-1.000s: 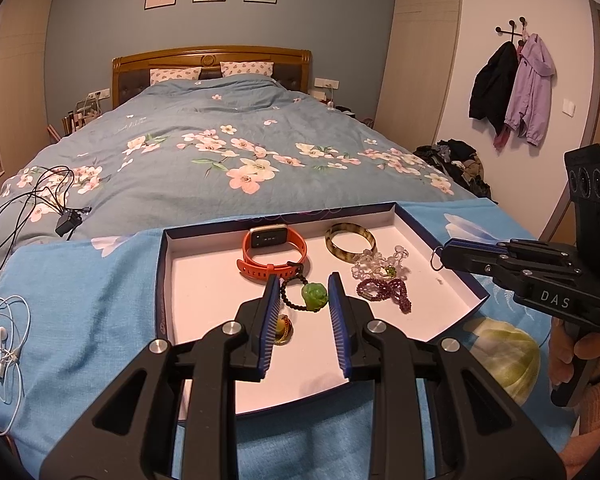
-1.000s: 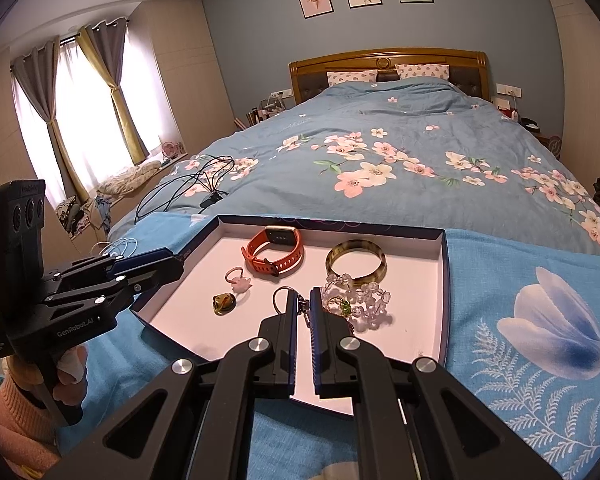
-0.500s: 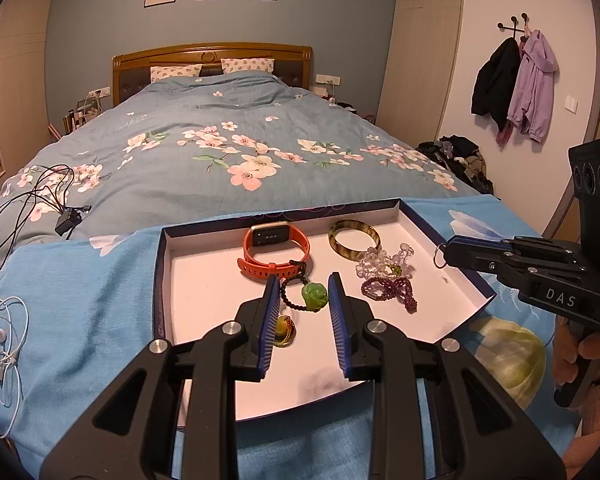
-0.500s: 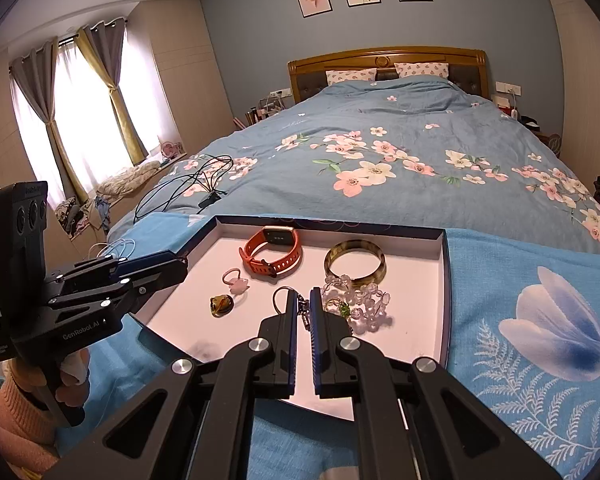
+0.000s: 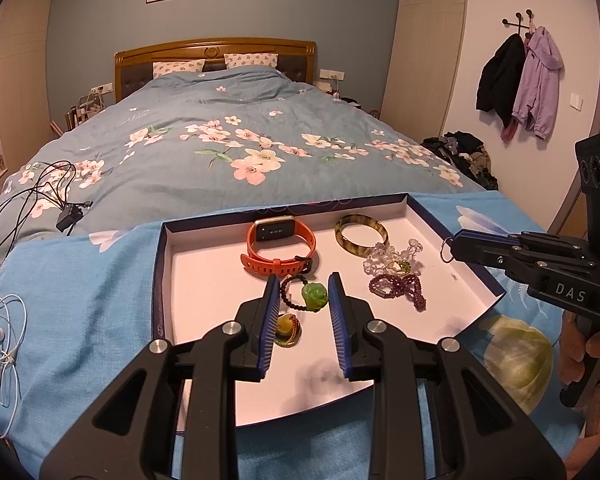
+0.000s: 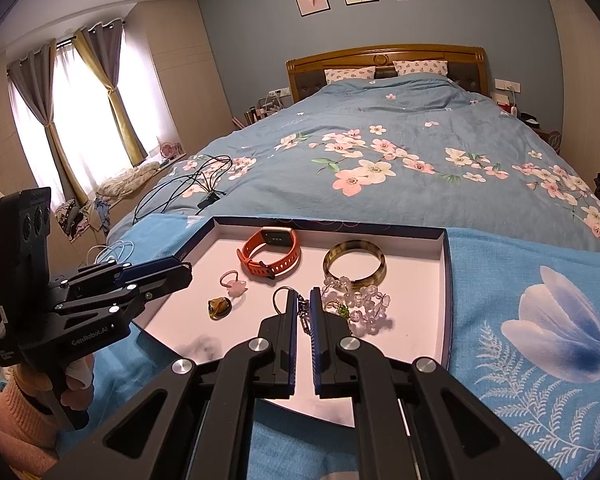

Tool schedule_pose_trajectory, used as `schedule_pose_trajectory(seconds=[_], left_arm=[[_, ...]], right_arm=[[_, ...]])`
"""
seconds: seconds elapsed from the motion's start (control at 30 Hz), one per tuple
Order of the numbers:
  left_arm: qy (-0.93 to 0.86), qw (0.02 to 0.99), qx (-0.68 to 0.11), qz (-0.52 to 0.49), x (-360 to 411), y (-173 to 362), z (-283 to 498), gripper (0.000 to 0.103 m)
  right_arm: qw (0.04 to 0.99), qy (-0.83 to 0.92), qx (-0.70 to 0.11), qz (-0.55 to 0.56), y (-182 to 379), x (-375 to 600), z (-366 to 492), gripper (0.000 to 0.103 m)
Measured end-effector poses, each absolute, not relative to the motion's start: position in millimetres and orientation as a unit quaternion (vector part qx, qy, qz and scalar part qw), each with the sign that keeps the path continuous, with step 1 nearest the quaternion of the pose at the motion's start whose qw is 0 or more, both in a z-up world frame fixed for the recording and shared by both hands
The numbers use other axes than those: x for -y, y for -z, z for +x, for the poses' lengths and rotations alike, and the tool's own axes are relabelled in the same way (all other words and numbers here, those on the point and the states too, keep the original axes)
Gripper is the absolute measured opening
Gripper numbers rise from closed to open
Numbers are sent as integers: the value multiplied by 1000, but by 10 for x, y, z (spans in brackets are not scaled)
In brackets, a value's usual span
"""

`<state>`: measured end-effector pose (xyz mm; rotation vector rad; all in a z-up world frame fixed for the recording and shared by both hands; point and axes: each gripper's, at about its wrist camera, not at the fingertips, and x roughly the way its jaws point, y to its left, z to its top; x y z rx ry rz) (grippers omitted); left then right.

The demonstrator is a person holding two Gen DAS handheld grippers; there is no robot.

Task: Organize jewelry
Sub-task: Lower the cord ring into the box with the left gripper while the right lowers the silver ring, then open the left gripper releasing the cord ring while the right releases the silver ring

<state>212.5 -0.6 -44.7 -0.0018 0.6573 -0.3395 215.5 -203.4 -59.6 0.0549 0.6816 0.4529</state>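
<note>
A shallow white tray with a dark blue rim lies on a blue cloth on the bed. In it are an orange watch, a mottled bangle, clear crystal beads, purple beads, an amber pendant and a pink ring. My left gripper is over the tray's front left, shut on a green jade pendant with a dark bead loop. My right gripper is shut on a keyring chain, its ring sticking out at the tips, above the tray's right side.
Black cables and a charger lie on the floral duvet beyond the tray. White earphones rest on the cloth at the left. Coats hang on the right wall. A person's hand grips the right handle.
The left view has drifted very slightly over the tray. Both grippers keep the same hold and spacing.
</note>
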Motion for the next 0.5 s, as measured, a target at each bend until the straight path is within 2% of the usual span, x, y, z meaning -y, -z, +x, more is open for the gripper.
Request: schedule_pose_trajectory(seconds=[0.5], left_arm=[[159, 922, -352, 6, 78, 617, 2269, 25]], right_arm=[[904, -201, -376, 24, 911, 2001, 2311, 5]])
